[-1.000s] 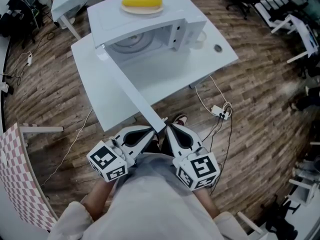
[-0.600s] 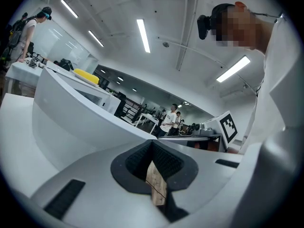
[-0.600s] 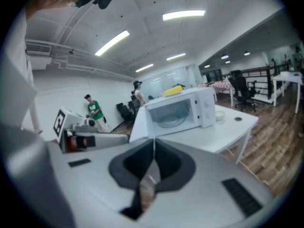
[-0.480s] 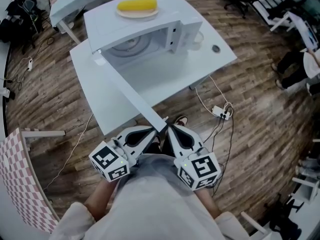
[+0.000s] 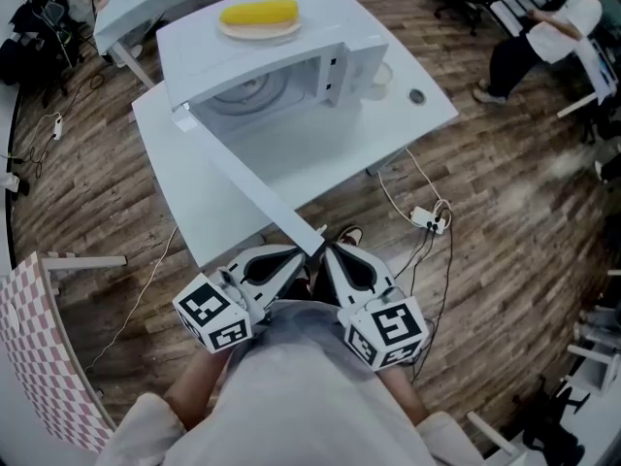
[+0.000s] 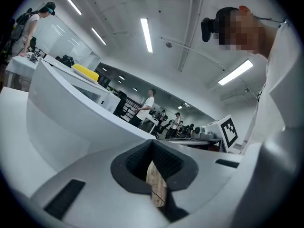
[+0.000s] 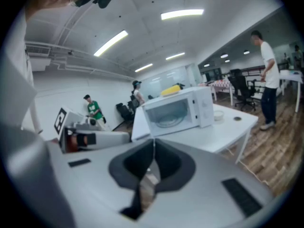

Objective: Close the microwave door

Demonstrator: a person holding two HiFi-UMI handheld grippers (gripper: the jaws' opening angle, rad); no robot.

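Microwave door (image 5: pixel 243 175) stands wide open, swung out from the microwave (image 5: pixel 335 27) on the white surface (image 5: pixel 325 153), with its free edge near both grippers. Left gripper (image 5: pixel 303 256) and right gripper (image 5: pixel 326 251) have jaws together, holding nothing. Best to push the door's outer face near the free edge and follow the arc until it latches. The cavity holds only the glass turntable (image 5: pixel 250 93). On top, a plate (image 5: pixel 254 31) carries a corn cob (image 5: pixel 258 13).
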